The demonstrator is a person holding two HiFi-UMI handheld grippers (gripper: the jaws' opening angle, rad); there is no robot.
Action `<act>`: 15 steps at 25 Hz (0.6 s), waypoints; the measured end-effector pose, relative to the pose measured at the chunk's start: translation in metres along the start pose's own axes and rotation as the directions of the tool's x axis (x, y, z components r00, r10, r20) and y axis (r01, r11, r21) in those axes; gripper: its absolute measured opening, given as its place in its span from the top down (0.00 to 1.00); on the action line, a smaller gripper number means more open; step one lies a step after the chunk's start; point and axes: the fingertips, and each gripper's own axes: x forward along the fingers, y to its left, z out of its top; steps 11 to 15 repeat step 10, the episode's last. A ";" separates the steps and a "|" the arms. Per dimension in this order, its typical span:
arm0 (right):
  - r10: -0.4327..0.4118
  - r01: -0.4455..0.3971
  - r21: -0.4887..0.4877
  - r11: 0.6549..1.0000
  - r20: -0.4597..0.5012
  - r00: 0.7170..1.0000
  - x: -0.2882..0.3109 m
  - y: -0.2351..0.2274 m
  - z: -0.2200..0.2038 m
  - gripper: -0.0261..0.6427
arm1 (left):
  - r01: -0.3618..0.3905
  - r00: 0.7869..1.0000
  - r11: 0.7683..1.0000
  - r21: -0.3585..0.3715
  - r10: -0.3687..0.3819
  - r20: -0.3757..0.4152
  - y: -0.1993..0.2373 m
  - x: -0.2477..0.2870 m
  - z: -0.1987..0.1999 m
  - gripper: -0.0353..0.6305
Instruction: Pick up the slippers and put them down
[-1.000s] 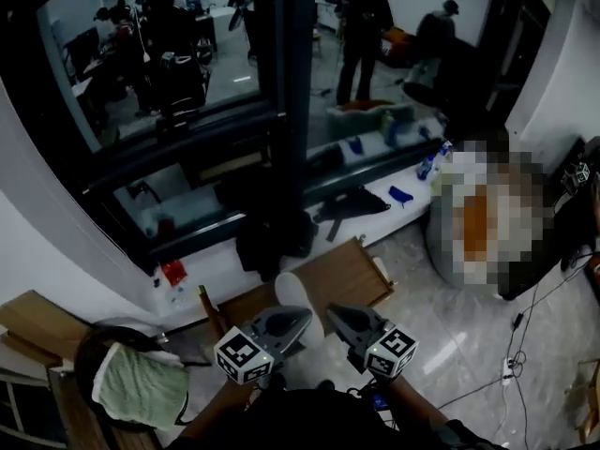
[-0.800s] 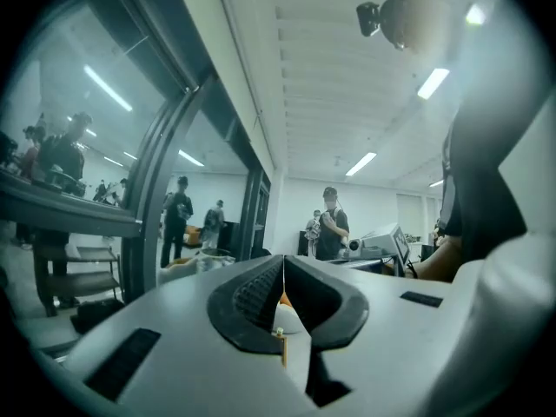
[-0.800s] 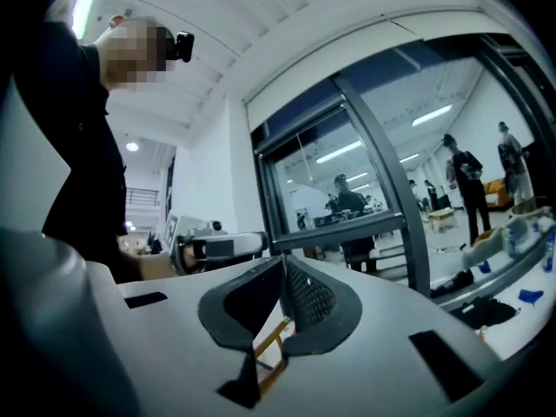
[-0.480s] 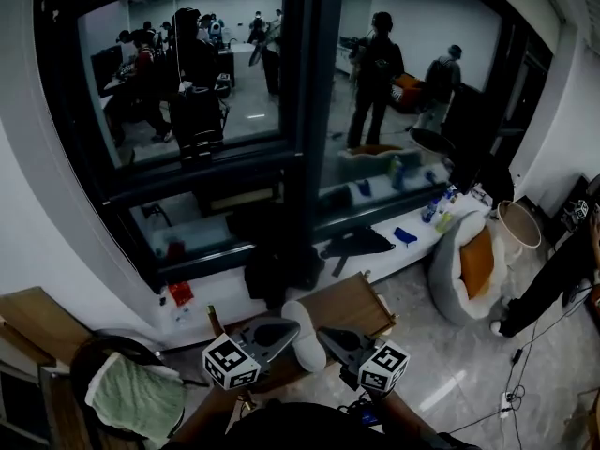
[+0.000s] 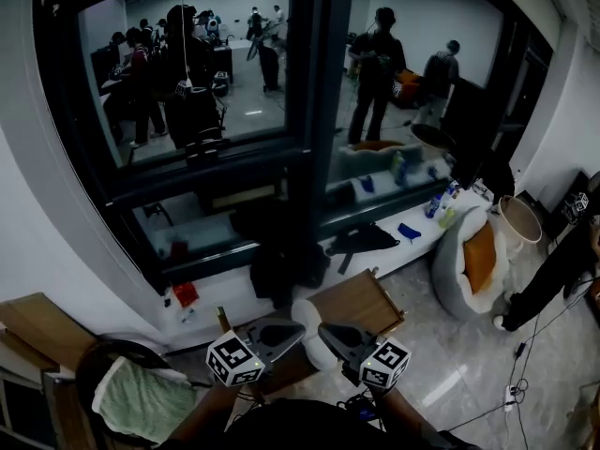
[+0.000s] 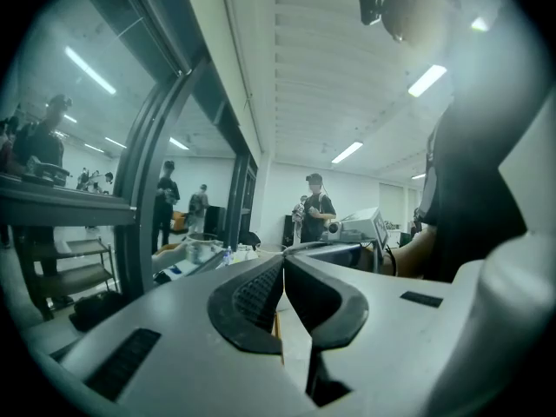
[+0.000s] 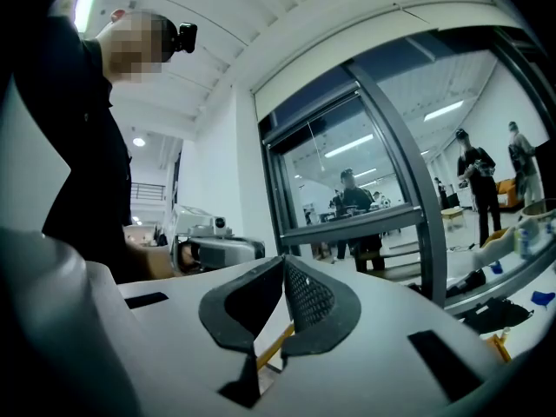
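With L gripper [image 6: 282, 266] & R gripper [image 7: 284, 269] both closed, empty, flanking prob. white slipper [image 5: 309, 315] on wood board [image 5: 364, 298], hold the 2 level, no knocking it.

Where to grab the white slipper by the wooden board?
White slipper: probably across its width at the rounded far end, from above. It lies lengthwise away from the person; the left claw and right claw partly cover its near end.

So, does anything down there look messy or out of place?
Mainly the window ledge: a dark garment lies crumpled across it. Below it, a wooden board sits askew, with what looks like one white slipper at its near end. Nothing looks spilled or broken.
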 end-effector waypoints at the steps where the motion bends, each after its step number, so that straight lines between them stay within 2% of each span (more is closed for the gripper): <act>1: -0.007 0.007 -0.004 1.000 0.000 1.000 0.002 0.002 -0.001 0.92 | 0.011 1.000 1.000 0.008 -0.011 -0.011 -0.001 -0.001 -0.003 0.93; 4: -0.036 0.036 -0.002 0.999 0.005 0.999 0.009 0.002 -0.005 0.92 | 0.040 0.999 0.999 0.022 -0.039 -0.028 0.000 -0.005 -0.009 0.93; 8: -0.068 0.068 0.019 0.997 0.000 0.998 0.016 0.003 -0.010 0.92 | 0.065 0.997 0.998 0.004 -0.065 -0.034 0.004 -0.013 -0.014 0.93; 15: -0.076 0.076 0.020 0.997 -0.005 0.997 0.018 0.005 -0.012 0.92 | 0.075 0.996 0.997 -0.005 -0.075 -0.041 0.007 -0.017 -0.017 0.93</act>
